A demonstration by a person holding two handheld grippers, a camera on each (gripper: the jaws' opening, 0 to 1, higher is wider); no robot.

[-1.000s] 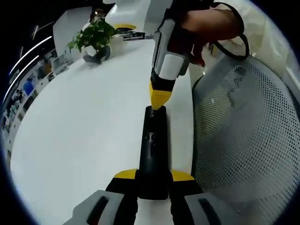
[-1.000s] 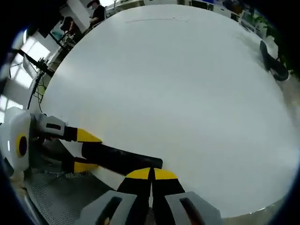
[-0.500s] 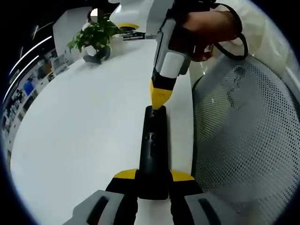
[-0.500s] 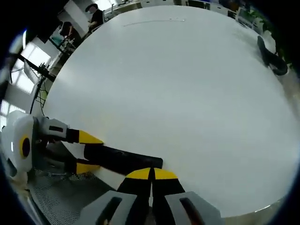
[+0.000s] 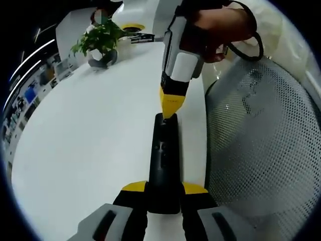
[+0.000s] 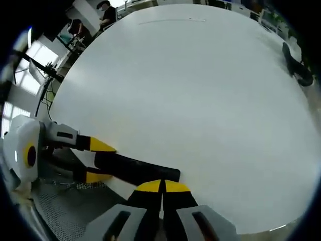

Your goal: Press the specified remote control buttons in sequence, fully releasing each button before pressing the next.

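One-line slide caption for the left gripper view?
Left claw grips black remote while shut right claw presses its far end on white table.

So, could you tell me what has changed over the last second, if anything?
Very little has changed. The left gripper stays shut on the black remote control, and the closed tip of the right gripper remains at the remote's far end. In the right gripper view the whole picture has shifted a little, which is camera motion. The potted plant and the white table are as they were.
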